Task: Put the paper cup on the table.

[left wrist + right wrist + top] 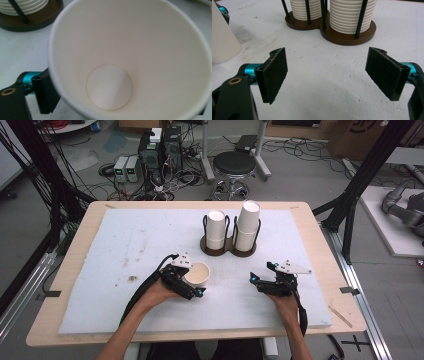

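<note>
1. White foam sheeting covers the wooden table, with computers and a stool on the floor behind.
2. Toward the far edge, a brown twin holder carries two stacks of ribbed paper cups.
3. Left hand-held gripper has its jaws spread around a single paper cup standing upright near the middle of the table; whether the pads press it I cannot tell.
4. Right hand-held gripper rests with jaws wide apart, nothing between them.

Paper cup: white, cream inside, empty; upright, mouth open upward; on the white surface, at seven o'clock from the two-post cup rack.
</note>
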Tool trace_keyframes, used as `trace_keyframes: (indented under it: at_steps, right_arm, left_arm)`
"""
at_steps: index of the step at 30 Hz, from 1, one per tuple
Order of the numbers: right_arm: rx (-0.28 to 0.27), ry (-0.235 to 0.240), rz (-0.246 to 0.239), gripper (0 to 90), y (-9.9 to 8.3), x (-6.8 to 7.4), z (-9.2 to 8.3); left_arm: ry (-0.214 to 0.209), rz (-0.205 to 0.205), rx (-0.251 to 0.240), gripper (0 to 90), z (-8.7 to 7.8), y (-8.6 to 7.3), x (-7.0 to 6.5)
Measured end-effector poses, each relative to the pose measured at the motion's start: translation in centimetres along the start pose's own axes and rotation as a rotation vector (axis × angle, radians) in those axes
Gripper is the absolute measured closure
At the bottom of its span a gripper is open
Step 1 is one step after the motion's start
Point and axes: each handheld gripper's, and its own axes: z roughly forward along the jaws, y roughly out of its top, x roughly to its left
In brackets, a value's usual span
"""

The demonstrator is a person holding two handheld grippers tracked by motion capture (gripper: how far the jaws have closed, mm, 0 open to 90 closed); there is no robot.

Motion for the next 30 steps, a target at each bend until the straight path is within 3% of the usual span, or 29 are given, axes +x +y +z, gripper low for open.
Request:
trace_keyframes:
  at_steps: [16,30]
  right_arm:
    - [-0.003,0.004,0.011,18.5,0.0,-0.1,-0.1]
    - [-0.005,0.002,0.014,18.4,0.0,-0.1,-0.1]
  left_arm:
    - [0.011,-0.016,-0.008,8.1,-0.2,-1.8,0.0]
    - [0.036,-0.057,-0.059,8.1,-3.4,-4.7,0.9]
